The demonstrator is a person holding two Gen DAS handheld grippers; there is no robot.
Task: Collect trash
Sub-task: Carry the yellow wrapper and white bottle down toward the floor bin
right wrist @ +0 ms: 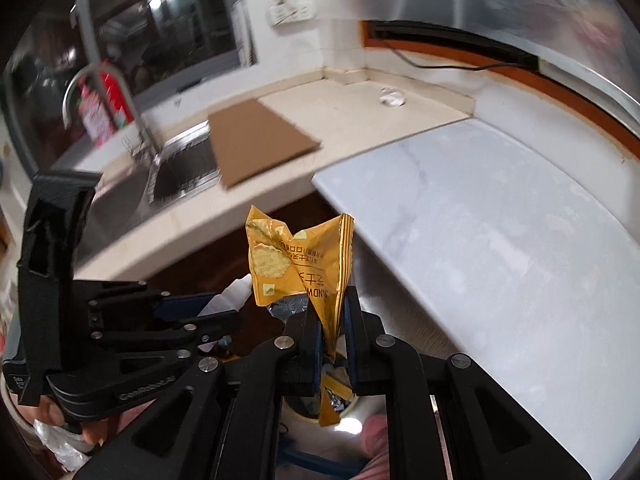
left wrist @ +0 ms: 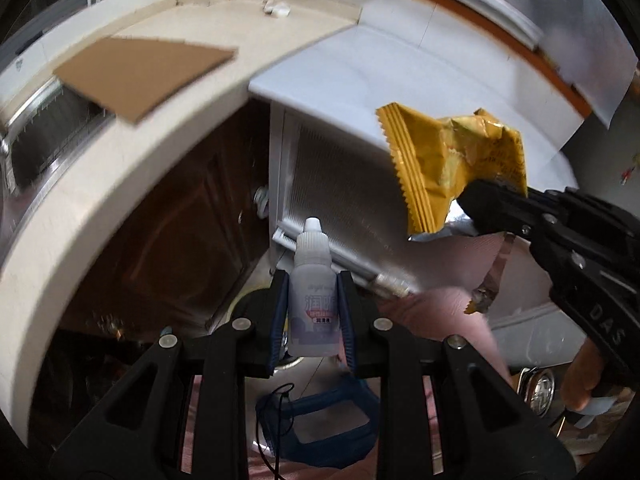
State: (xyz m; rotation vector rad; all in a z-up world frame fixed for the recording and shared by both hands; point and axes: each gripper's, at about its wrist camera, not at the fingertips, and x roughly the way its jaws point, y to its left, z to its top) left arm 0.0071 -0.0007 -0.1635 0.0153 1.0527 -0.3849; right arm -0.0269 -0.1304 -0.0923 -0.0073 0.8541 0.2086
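Note:
My left gripper (left wrist: 313, 300) is shut on a small white dropper bottle (left wrist: 313, 280), held upright in the air in front of the counter edge. My right gripper (right wrist: 333, 312) is shut on a crumpled yellow cracker wrapper (right wrist: 296, 260), its torn tail hanging down between the fingers. In the left wrist view the wrapper (left wrist: 452, 164) and the right gripper (left wrist: 480, 200) are at the right. In the right wrist view the left gripper (right wrist: 224, 304) is at the left with the bottle tip (right wrist: 234, 292) showing. Both grippers are off the counter, above the floor.
A beige counter (right wrist: 340, 120) holds a brown cardboard sheet (right wrist: 256, 140) partly over the sink (right wrist: 180, 168), with a tap (right wrist: 100, 96). A white marble slab (right wrist: 500, 220) lies to the right. A small white object (right wrist: 392, 98) sits by the back corner. A blue mask (left wrist: 320, 428) lies below.

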